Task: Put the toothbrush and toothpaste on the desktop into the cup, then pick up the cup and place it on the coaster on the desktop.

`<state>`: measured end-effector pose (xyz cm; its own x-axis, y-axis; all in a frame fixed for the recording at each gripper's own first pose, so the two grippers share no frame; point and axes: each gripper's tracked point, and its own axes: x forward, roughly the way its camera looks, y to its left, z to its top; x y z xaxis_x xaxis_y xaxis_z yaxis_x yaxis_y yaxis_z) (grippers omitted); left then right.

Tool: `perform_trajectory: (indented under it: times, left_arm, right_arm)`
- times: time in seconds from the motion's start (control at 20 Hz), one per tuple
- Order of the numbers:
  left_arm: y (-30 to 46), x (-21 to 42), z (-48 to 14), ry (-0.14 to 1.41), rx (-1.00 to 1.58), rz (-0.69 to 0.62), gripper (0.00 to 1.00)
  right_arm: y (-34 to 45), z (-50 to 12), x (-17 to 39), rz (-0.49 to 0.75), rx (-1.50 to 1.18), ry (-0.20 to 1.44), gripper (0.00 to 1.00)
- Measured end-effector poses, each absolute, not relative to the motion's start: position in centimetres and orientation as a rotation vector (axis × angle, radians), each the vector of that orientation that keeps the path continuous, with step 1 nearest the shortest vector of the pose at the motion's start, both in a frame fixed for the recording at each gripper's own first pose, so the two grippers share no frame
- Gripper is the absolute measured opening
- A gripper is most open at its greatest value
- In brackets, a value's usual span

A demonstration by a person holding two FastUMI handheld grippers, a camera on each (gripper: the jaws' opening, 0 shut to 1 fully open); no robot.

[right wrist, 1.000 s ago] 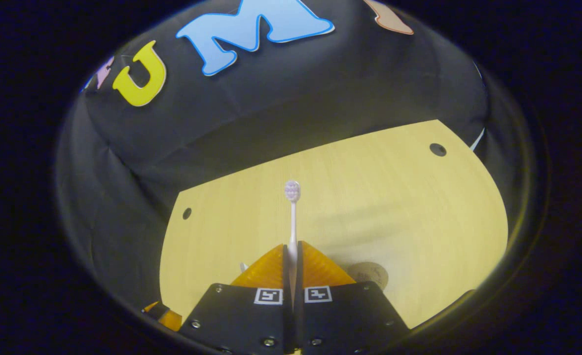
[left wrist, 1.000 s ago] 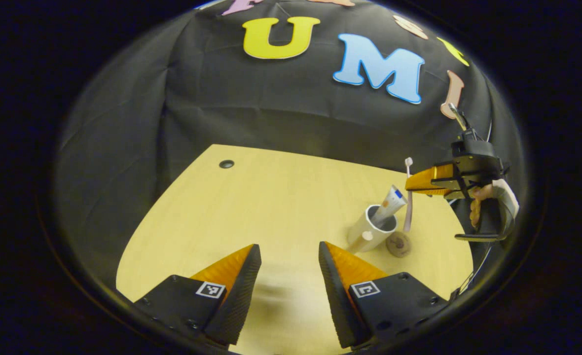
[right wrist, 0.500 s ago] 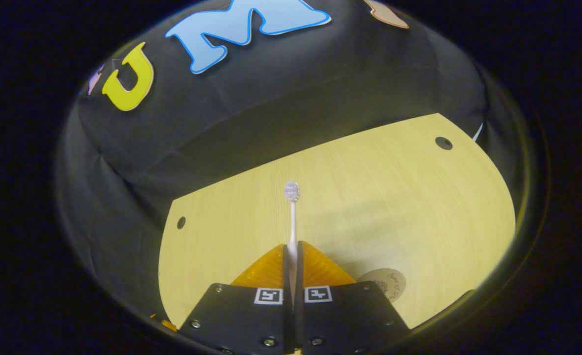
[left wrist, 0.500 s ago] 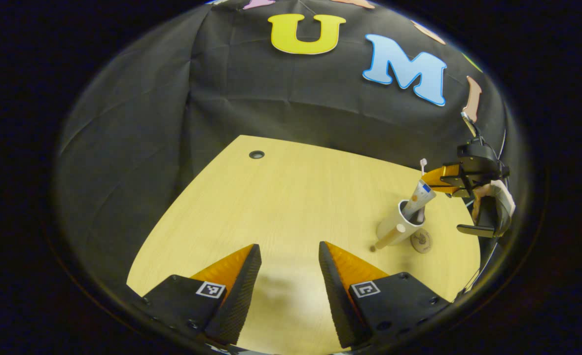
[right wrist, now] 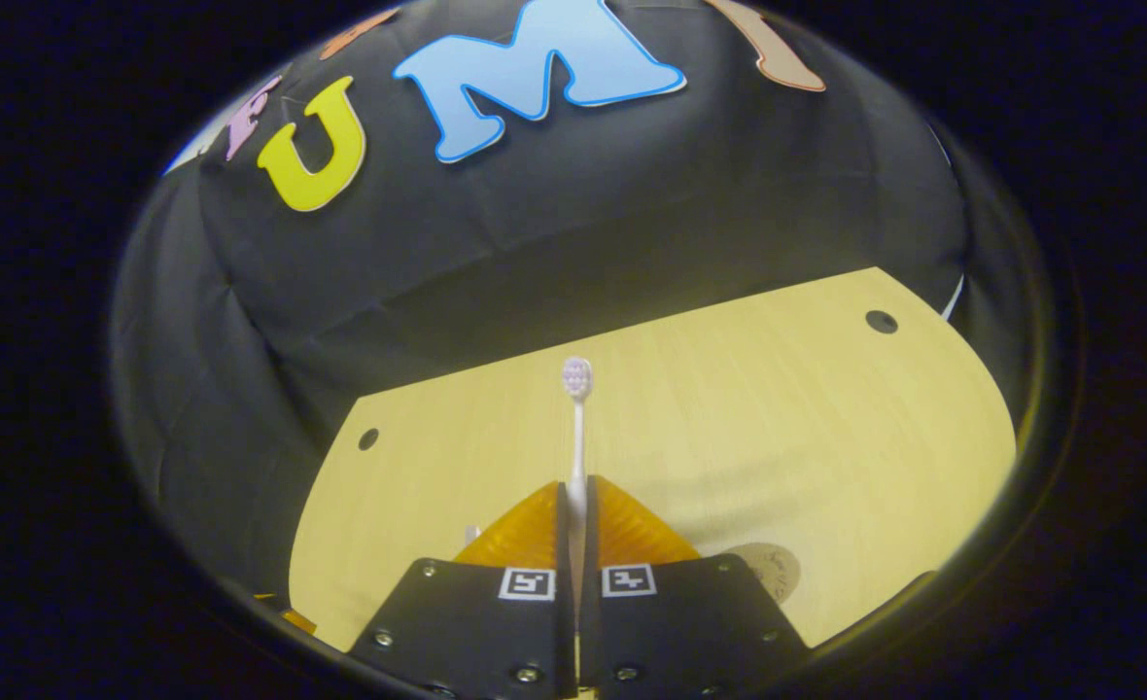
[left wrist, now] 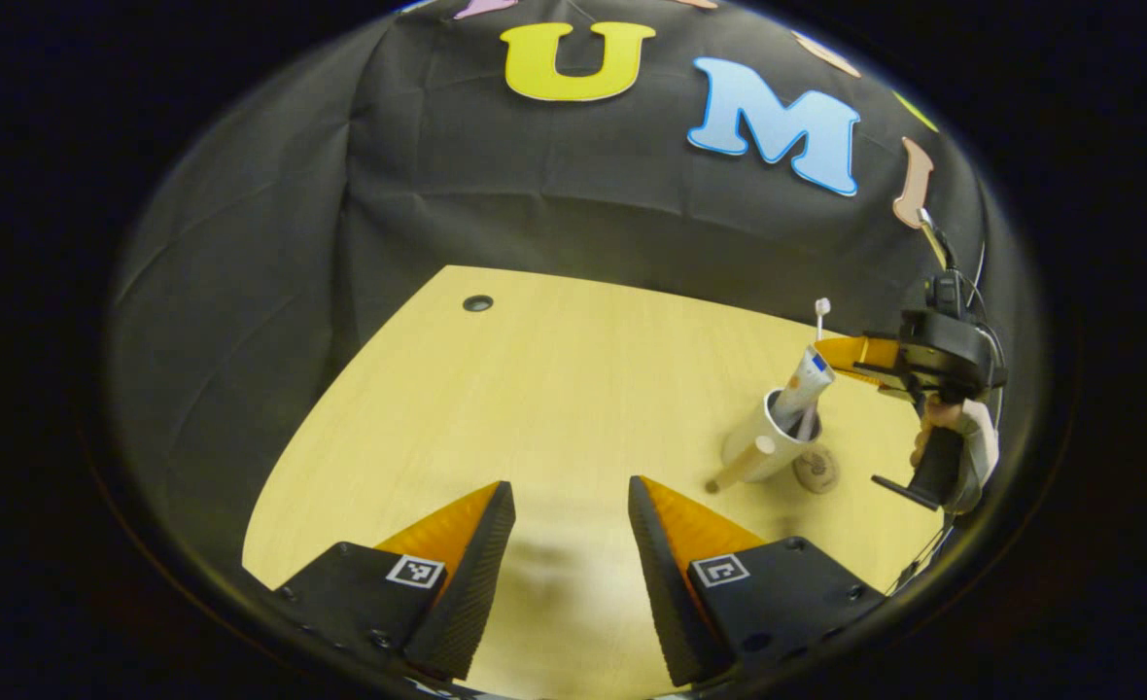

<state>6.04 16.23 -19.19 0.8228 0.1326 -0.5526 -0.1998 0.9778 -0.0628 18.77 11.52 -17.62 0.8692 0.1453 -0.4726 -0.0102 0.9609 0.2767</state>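
One cup, one brush, one paste, one coaster.
Right gripper pinches the brush over the cup, paste inside; coaster seemingly touching at the cup's 3 o'clock; left gripper wide apart, empty.

1. My right gripper covers the toothbrush handle from about six o'clock down; where its lower end sits I cannot tell from the right gripper view.
2. The coaster, at four o'clock in that view, is half hidden behind my gripper's body.
3. In the left gripper view, the cup at three o'clock hides the lower part of the toothpaste.
4. The coaster's print is too small to read.
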Motion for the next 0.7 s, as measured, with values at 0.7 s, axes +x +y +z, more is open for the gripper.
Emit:
perform_trajectory:
  times: [0.7]
  left_arm:
    - [12.5,6.0,-19.9,0.596,-0.11,0.112,0.77]
  right_arm:
    - [11.5,-17.0,12.4,0.086,0.138,0.373,0.12]
